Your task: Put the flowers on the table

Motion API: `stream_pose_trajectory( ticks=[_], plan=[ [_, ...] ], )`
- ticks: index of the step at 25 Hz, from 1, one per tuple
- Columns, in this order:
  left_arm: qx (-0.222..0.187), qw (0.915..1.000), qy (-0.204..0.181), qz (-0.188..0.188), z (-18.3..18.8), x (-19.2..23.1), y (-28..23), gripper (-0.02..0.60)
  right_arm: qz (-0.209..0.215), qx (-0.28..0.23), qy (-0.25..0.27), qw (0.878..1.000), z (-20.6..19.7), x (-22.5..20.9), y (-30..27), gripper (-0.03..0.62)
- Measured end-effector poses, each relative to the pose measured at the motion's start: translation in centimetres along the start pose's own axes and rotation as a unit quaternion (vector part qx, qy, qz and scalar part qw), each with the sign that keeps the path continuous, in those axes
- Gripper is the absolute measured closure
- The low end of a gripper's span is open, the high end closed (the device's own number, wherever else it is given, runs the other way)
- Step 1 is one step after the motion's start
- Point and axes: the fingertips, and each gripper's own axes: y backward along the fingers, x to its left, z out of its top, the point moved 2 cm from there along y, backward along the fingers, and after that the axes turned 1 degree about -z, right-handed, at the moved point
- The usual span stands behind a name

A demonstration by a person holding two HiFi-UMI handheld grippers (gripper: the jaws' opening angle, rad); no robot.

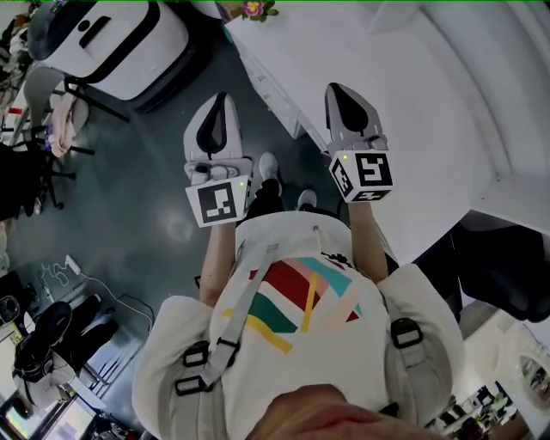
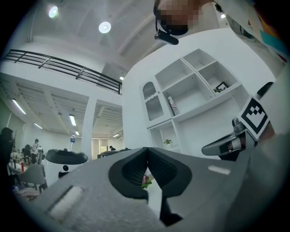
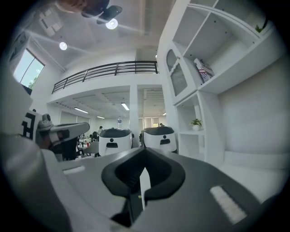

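Observation:
A small bunch of pink flowers (image 1: 253, 9) with green leaves lies at the near corner of the white table (image 1: 378, 94), far ahead at the top of the head view. The flowers (image 2: 146, 182) also peek through the opening behind the left jaws. Both grippers are held side by side in front of the person's chest, well short of the flowers. My left gripper (image 1: 221, 100) hangs over the grey floor, jaws together, nothing in them. My right gripper (image 1: 339, 89) is over the table's edge, jaws also together and empty. Each gripper appears in the other's view, the right gripper (image 2: 226, 145) and the left gripper (image 3: 63, 133).
A white wheeled robot (image 1: 112, 43) stands on the floor at the upper left, and two such robots (image 3: 113, 138) show ahead of the right gripper. White wall shelves (image 2: 190, 90) rise beyond the table. Chairs and cables (image 1: 60, 284) clutter the floor's left side.

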Motion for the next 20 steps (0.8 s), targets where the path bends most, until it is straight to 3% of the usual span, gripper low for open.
stream_pose_trajectory(
  ticks=[5, 20],
  plan=[
    [-0.002, 1.0000, -0.007, 0.005, 0.4, -0.8, 0.7, 0.580, -0.004, 0.018, 0.007, 1.000, -1.1, -0.3, 2.6, 0.594],
    [0.013, 0.9998, 0.011, -0.013, 0.0, -5.2, 2.8, 0.580, 0.010, 0.002, 0.032, 0.999, -0.5, 0.1, 7.2, 0.593]
  ],
)
